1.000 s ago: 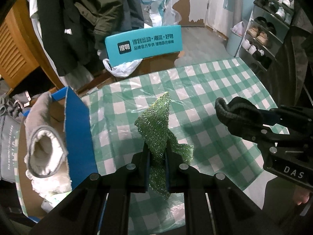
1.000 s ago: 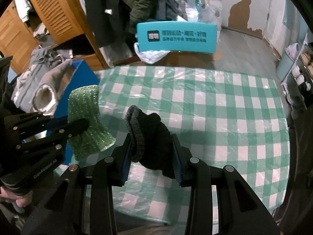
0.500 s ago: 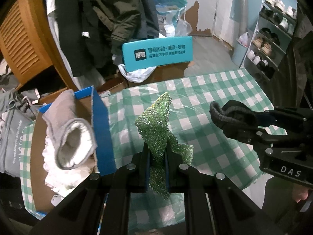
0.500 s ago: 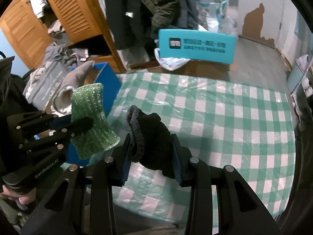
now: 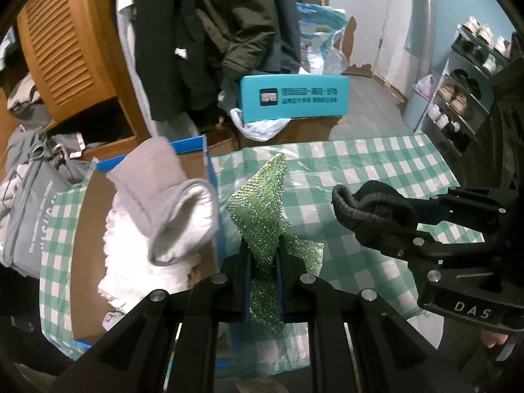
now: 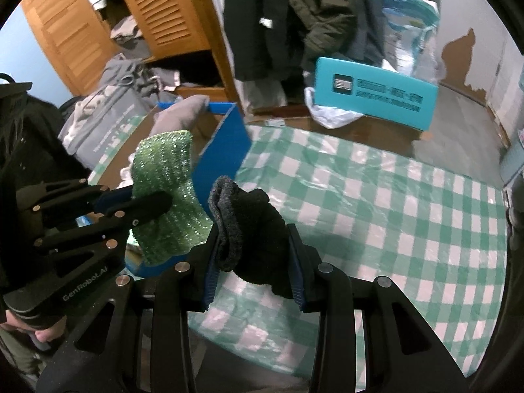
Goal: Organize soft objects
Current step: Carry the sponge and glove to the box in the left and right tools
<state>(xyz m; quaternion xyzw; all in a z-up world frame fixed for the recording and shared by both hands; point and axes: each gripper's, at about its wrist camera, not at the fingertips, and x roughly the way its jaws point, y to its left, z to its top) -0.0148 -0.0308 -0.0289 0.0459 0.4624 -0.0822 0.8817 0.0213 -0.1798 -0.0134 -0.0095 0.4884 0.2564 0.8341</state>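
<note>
My left gripper (image 5: 263,255) is shut on a glittery green cloth (image 5: 262,209) and holds it in the air beside the blue cardboard box (image 5: 213,203). The cloth also shows in the right wrist view (image 6: 163,196), with the left gripper (image 6: 144,203) clamped on it. My right gripper (image 6: 252,255) is shut on a dark grey knitted sock (image 6: 249,229), held above the checked tablecloth (image 6: 393,213). The sock and right gripper also show in the left wrist view (image 5: 370,206). The box holds a grey fleece-lined item (image 5: 167,196) and white fluffy fabric (image 5: 131,262).
A teal printed box (image 5: 293,101) stands on the floor beyond the table. Hanging coats (image 5: 213,32) and a wooden louvred cabinet (image 5: 62,59) are behind. A shoe rack (image 5: 465,98) is at the right. Grey clothes (image 5: 29,196) lie left of the box.
Both grippers have moved left toward the box with their loads; the box has come from the left edge to right beside the green cloth. Both grips are unchanged.
</note>
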